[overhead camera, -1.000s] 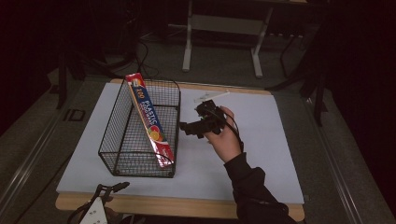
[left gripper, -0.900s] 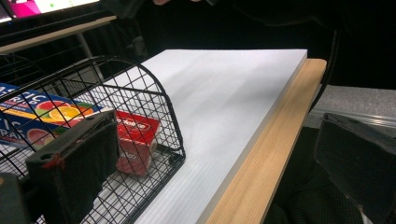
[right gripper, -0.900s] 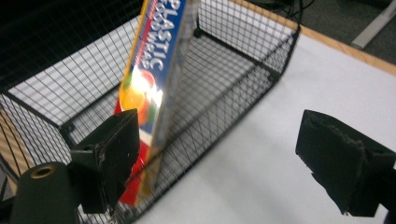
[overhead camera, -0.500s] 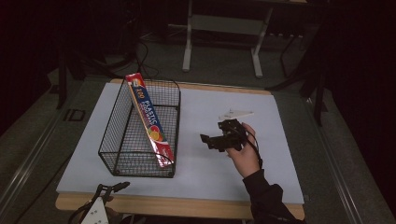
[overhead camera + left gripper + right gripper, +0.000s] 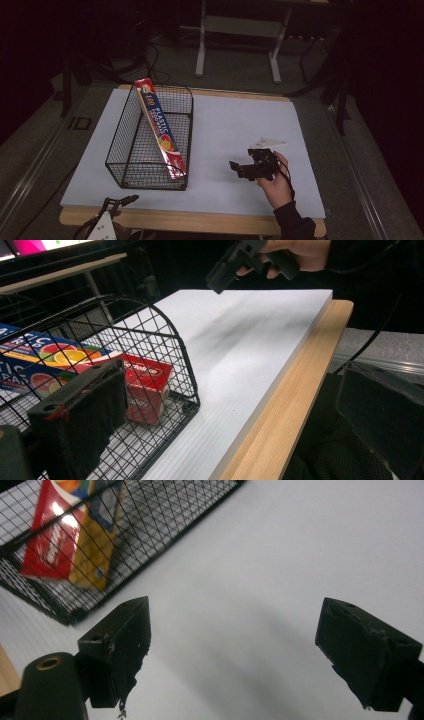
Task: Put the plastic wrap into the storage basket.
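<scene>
Right tongs (image 5: 232, 645) gape wide over the white board (image 5: 230, 125); left tongs (image 5: 230, 405) wide beside the basket (image 5: 150, 145).

A wire basket (image 5: 150, 145) sits on the white-topped table (image 5: 225, 130).

right tool (image 5: 239, 168) jaws wide apart, held low in hand (image 5: 276, 181), left tool (image 5: 117, 205) jaws apart

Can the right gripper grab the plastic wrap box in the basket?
Probably yes. The right gripper is open over bare table, and the wire basket is open-topped, with the plastic wrap box leaning up over its rim.
</scene>
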Demonstrator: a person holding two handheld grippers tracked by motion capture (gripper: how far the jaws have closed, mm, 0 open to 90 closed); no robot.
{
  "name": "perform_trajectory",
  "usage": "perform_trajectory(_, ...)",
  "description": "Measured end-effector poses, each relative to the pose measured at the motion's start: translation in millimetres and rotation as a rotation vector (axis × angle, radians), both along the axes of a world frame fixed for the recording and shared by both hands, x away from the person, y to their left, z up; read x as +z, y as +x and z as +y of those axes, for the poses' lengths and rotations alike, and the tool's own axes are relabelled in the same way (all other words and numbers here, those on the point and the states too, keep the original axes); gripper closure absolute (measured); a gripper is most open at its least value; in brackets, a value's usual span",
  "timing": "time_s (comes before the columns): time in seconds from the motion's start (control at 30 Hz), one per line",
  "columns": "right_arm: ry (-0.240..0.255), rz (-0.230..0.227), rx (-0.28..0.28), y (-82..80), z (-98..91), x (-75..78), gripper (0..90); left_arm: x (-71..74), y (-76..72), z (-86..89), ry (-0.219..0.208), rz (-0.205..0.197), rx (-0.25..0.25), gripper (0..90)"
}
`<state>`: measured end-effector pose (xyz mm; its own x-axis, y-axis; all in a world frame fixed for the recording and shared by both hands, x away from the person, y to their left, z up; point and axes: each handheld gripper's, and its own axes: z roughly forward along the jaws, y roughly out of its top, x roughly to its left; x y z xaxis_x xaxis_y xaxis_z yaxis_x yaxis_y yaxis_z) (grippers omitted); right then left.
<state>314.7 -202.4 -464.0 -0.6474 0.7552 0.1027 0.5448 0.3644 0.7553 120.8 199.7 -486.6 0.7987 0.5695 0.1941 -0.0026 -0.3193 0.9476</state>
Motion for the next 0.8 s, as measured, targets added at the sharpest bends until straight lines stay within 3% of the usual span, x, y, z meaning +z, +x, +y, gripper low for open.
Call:
perform_trajectory(0.23,-0.016,-0.002,-0.012,-8.8,-16.6,-15.8,14.6,0.0,-0.3,-0.6,0.003,-0.001,-0.002,0.7)
perform_trajectory(0.43,0.018,-0.043,-0.032,-12.9,-31.2,-25.7,14.6,0.7,-1.2,-0.4,0.006,-0.004,-0.009,0.7)
perform_trajectory(0.63,-0.026,-0.055,-0.047,-8.3,-29.3,-36.6,14.7,1.3,-1.6,0.9,-0.008,0.001,-0.015,0.7)
perform_trajectory(0.8,-0.049,-0.055,-0.026,-7.6,-25.7,-41.7,14.6,1.2,-1.1,0.1,-0.001,0.005,-0.019,0.7)
